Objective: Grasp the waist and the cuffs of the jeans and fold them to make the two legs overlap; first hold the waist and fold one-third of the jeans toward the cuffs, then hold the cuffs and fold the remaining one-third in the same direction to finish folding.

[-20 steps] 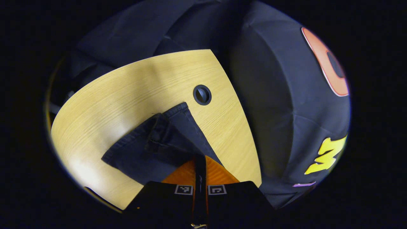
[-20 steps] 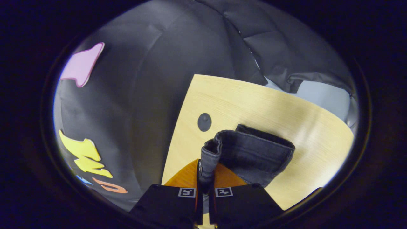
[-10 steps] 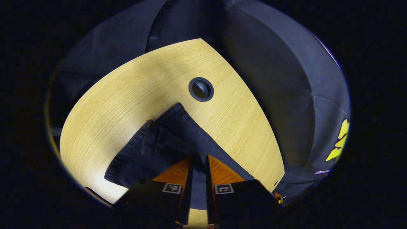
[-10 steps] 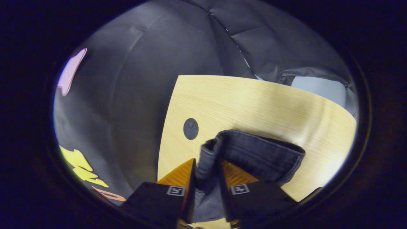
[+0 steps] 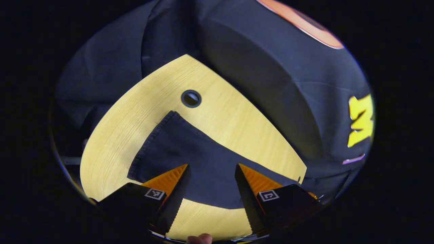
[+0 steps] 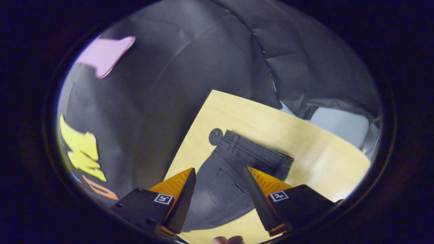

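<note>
On the worktop (image 5: 237,118), the jeans (image 6: 234,169) were seen laid flat, both grippers (image 5: 211,169) (image 6: 218,173) spread apart above them; the waist (image 6: 254,147) apparently awaited grasping.

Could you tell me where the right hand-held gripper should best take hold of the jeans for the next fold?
Probably the waistband of the jeans, coming down from above with the right hand-held gripper: it lies flat on the table as a thick stitched edge, and the open fingers sit short of it.
</note>
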A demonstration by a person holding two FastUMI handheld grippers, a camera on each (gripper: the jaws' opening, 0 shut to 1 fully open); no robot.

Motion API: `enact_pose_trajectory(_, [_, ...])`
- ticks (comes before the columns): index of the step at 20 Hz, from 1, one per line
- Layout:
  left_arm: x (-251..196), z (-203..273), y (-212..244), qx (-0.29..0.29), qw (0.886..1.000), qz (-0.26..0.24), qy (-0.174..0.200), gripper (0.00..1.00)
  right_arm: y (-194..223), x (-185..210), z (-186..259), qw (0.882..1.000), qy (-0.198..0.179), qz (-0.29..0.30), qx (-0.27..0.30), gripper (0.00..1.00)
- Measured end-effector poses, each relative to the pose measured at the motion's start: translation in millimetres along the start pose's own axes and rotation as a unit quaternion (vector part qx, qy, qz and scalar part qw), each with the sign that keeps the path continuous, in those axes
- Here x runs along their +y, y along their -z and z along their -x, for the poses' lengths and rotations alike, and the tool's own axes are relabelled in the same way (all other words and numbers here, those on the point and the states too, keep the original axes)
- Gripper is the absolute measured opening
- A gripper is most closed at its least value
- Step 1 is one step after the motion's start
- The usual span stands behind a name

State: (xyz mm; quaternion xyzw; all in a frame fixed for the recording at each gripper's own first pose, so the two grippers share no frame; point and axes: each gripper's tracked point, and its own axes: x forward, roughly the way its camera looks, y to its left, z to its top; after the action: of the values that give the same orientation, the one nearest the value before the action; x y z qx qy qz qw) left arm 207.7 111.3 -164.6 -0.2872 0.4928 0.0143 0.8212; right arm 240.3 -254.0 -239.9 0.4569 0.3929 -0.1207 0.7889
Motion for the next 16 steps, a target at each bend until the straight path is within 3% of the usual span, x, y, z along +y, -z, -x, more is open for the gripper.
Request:
enact_pose_trajectory(3, [-22, 48, 8, -0.070, 0.992, -0.109, 0.003, 0.85, 24, 7, 54, 0.992, -0.004, 0.119, -0.037, 0.87])
enact_pose_trajectory(6, [-38, 97, 24, -0.175, 0.967, -0.184, -0.019, 0.86, 51, 11, 109, 0.969, -0.006, 0.226, -0.097, 0.89])
enact_pose_trajectory(7, [-36, 111, 31, -0.212, 0.956, -0.202, -0.034, 0.86, 61, 11, 122, 0.962, -0.005, 0.248, -0.115, 0.96])
enact_pose_trajectory(9, [-44, 130, 53, -0.271, 0.936, -0.221, -0.051, 0.93, 75, 9, 139, 0.946, 0.001, 0.286, -0.150, 0.96])
enact_pose_trajectory(11, [-47, 138, 81, -0.299, 0.927, -0.220, -0.049, 0.99, 90, 6, 150, 0.933, 0.004, 0.314, -0.173, 0.97])
enact_pose_trajectory(16, [-85, 159, 135, -0.352, 0.904, -0.240, -0.013, 1.00, 118, 10, 163, 0.919, -0.007, 0.343, -0.195, 0.94])
